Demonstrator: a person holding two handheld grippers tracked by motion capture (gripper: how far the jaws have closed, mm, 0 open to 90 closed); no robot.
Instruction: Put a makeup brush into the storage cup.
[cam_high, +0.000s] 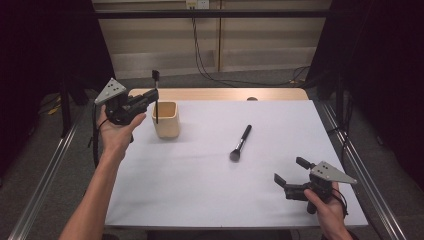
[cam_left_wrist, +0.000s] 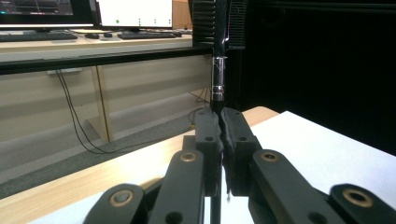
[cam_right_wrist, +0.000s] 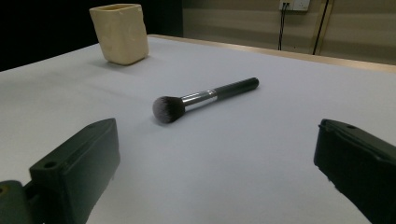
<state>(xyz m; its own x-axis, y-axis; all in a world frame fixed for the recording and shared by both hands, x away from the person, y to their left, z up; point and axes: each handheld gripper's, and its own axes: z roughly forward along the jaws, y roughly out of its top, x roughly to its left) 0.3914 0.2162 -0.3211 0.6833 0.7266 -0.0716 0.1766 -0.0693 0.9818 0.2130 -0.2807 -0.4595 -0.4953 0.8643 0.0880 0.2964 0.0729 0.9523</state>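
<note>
Spread jaws of the right gripper (cam_right_wrist: 215, 172) frame a brush (cam_right_wrist: 203, 99) lying ahead on the sheet. Left gripper (cam_high: 156, 95) pinches a thin brush (cam_high: 156, 100) upright above the cup (cam_high: 166, 120).

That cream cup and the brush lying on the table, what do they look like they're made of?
The cream cup looks like matte ceramic or stone-like resin: thick walls, a dull, slightly uneven surface, no shine. It could be moulded plastic. The brush seems to have a black handle, glossy plastic or lacquered wood, a bright metal collar that reflects light, and soft dark bristles with paler tips, probably synthetic.
</note>
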